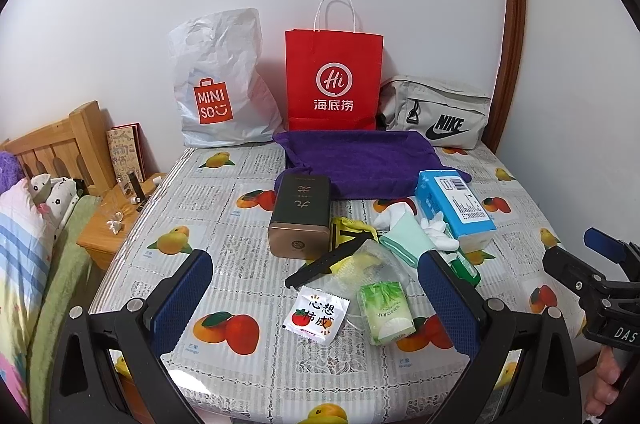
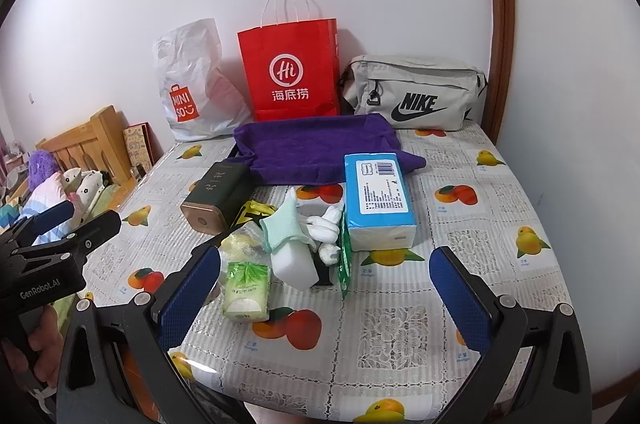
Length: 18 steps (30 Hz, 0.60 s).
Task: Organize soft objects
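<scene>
- White wall at the back, fruit-print cloth over the counter (image 1: 248, 264), and three bags lined up against the wall at 12 o'clock: a white MINISO bag (image 1: 218, 83), a red paper bag (image 1: 334, 79) and a grey Nike bag (image 1: 436, 111)
- purple towel (image 1: 360, 159) lies spread flat right in front of the red bag, touching it
- dark tin (image 1: 300, 216) lies on its side at 11 o'clock of the pile, one corner on the towel's edge
- blue tissue pack (image 2: 378, 201) sits at 1 o'clock of the pile, its far end over the towel
- the soft stuff is heaped mid-counter between tin and tissue pack: mint cloth (image 2: 282, 230), white socks (image 2: 326, 228), a white sponge block (image 2: 294, 266), a green tissue packet (image 2: 245, 294) at 7 o'clock of the heap
- small persimmon sachet (image 1: 316, 314) just beside the green packet, black strap (image 1: 316, 266) across the heap's near edge
- left tongs (image 1: 310, 302) released wide, nothing between them, hanging over the near edge
- right tongs (image 2: 324, 298) also spread wide and empty, near edge, at 5 o'clock of the heap
</scene>
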{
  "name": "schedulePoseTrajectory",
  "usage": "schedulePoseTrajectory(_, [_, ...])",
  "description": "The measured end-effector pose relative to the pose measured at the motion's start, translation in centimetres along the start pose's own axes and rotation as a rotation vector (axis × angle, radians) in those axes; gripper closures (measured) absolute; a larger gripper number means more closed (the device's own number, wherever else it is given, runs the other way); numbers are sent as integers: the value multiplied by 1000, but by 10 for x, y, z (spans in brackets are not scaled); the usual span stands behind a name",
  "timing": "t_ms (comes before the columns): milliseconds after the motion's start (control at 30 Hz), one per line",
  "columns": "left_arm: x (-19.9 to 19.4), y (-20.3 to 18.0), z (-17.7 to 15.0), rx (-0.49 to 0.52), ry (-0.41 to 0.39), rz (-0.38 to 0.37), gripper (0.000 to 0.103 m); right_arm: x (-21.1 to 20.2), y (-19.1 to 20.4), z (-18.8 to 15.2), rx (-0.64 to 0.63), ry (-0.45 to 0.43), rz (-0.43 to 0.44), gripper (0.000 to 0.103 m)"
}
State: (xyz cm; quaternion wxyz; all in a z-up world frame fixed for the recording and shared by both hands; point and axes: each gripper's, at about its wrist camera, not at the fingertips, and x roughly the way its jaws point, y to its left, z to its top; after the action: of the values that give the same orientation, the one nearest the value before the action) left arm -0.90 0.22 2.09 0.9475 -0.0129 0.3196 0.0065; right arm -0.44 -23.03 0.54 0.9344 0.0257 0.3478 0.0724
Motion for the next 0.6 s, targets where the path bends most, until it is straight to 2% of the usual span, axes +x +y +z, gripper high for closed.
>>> schedulePoseTrajectory(600, [1,-2,3,7,-2,-2,0,3,-2,-1,-2,-2,5,0])
